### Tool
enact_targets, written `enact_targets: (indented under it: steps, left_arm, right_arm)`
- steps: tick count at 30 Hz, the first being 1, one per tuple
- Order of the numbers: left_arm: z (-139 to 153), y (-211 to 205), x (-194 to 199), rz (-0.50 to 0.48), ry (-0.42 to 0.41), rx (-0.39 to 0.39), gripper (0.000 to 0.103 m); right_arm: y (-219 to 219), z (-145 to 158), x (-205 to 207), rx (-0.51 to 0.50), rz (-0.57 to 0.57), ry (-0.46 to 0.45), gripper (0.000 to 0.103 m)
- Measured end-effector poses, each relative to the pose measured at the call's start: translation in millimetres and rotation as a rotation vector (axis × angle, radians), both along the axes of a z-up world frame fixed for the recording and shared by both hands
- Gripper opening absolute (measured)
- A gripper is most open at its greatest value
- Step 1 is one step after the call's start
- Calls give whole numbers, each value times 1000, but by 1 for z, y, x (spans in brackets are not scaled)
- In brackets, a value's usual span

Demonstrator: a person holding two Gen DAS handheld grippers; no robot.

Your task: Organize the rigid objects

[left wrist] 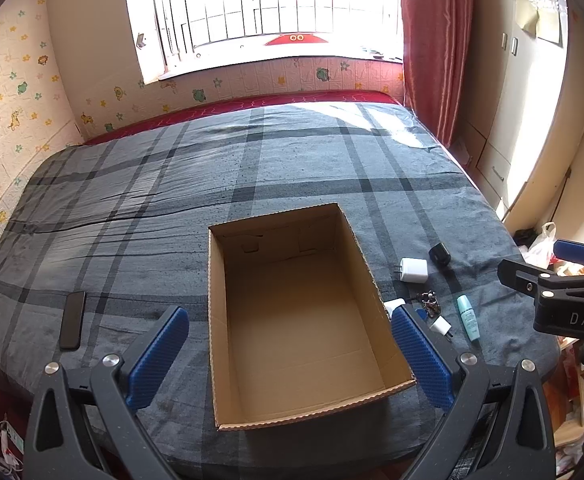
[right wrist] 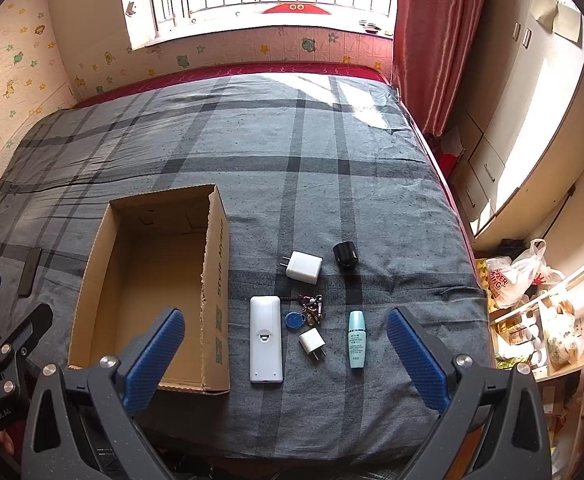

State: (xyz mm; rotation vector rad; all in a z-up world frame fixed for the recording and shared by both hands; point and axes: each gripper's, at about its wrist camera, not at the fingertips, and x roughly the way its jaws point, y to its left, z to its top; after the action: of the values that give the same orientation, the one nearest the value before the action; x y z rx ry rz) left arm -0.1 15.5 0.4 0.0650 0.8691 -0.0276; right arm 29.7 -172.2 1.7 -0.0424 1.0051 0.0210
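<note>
**Mia:** The cardboard box [right wrist: 148, 292] is empty, and all the little things lie on the bed [right wrist: 332, 168] just to its right. What could go wrong?

**Ben:** The bed is soft. I think a push down on the white remote [right wrist: 266, 340] could sink it into the plaid blanket [left wrist: 132, 200], so the fingers slide off. It is also flat, so it may be hard to get under.

**Mia:** And the keys?

**Ben:** The key bunch [right wrist: 311, 308] with its blue tag [right wrist: 293, 319] sits very close to the remote and the small white plug [right wrist: 313, 343]. A grab there could drag a neighbour along. The teal bottle [right wrist: 357, 339] lies on its side, so it might roll if bumped.

**Mia:** Where is the right gripper [right wrist: 286, 354]?

**Ben:** It hangs above the near edge of the bed, fingers wide apart, holding nothing. The remote, small plug and bottle lie between its two blue pads, a little farther away. The big white charger [right wrist: 304, 267] and the black round cap [right wrist: 346, 255] are farther still.

**Mia:** And the left gripper [left wrist: 290, 358]?

**Ben:** Also wide apart and empty. It hovers over the near end of the box, with the box between its pads. A black phone [left wrist: 72, 314] lies far off to the left.
</note>
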Motion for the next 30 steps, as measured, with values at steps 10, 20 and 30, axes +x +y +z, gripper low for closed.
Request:
enact_targets:
  steps: [10, 20, 30]
  left_arm:
    - [-2, 1, 3, 2, 6, -3, 103]
    - [-6, 10, 5, 2, 13, -10, 103]
    - [-18, 34, 15, 57, 17, -6, 103]
  right_arm:
    - [-2, -2, 1, 2, -14, 2, 103]
    - [-7, -5, 4, 6, -29, 6, 103]
    - [-12, -10, 10, 11, -44, 16, 103]
